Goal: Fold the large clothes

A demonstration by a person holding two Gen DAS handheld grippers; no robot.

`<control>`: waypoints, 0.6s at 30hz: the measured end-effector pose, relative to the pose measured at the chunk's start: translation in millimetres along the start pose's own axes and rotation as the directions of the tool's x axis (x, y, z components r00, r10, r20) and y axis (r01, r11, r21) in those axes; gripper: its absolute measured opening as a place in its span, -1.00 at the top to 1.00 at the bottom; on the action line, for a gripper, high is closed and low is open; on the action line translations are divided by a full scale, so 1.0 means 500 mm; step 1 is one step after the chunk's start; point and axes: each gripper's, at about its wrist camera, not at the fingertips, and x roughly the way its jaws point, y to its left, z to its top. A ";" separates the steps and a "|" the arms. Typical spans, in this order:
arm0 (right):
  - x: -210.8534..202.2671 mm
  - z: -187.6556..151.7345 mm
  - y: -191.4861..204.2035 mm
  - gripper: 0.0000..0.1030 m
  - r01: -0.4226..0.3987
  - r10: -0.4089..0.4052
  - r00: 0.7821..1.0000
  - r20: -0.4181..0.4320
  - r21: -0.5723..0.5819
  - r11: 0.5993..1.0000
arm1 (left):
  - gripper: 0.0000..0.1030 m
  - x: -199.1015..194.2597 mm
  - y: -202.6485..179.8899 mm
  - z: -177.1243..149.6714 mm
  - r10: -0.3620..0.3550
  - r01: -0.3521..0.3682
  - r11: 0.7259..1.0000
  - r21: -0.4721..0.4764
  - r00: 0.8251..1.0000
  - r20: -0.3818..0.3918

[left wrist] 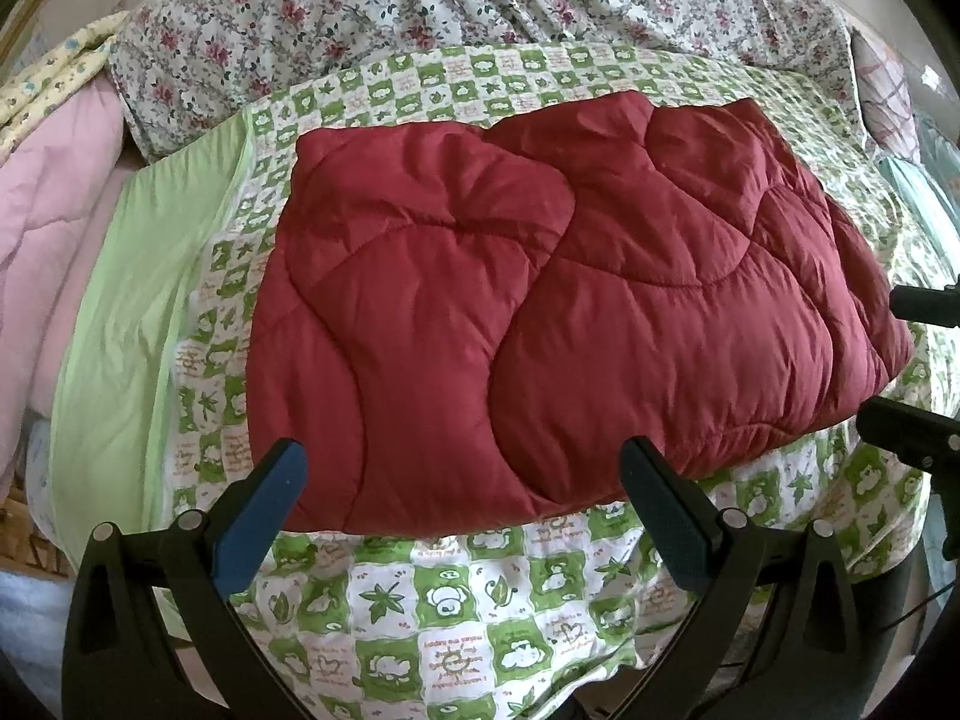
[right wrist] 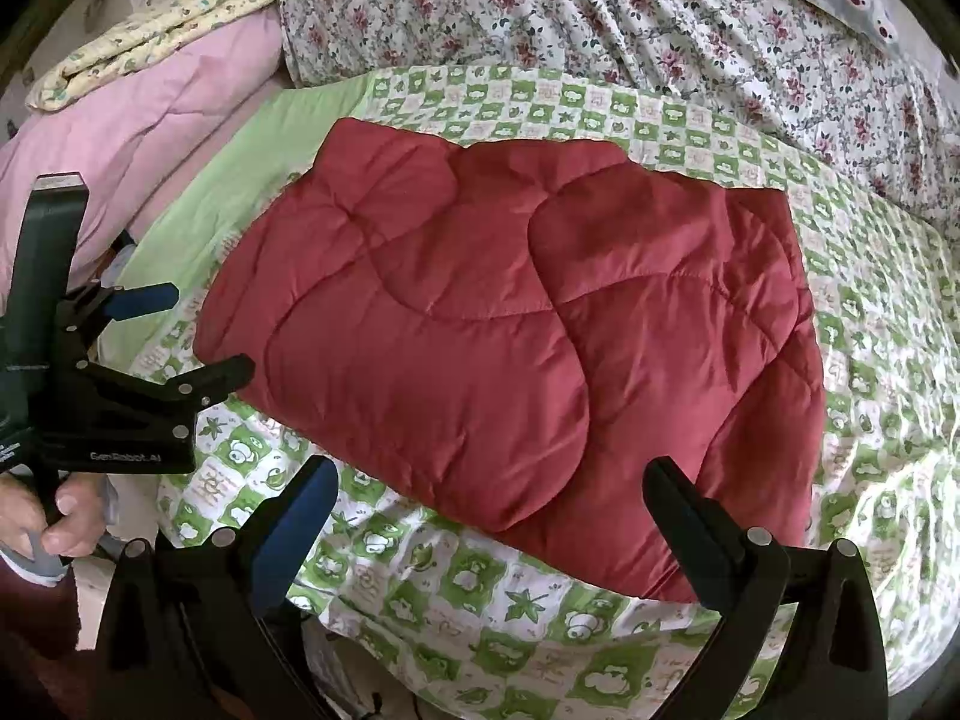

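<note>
Both grippers hang wide open and empty over the near edge of the bed, with the red quilted garment already folded.

Left gripper spreads its jaws wide at the garment's near left edge, holding nothing; right gripper does the same at the near right corner, and in the right wrist view a hand holds the left tool's handle. Beyond them the red quilted garment lies flat on the green-checked sheet as a compact, layered rectangle, one rounded panel lapped over the other. Judging by that shape, most folding looks done; one more halving or tidying may remain. Farther off sit a floral cover and pink bedding.
</note>
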 end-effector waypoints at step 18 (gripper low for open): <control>-0.003 0.000 -0.002 -0.99 -0.001 0.001 1.000 0.005 -0.001 1.000 | -1.00 -0.007 -0.002 -0.002 0.009 -0.009 1.000 0.009 1.000 0.019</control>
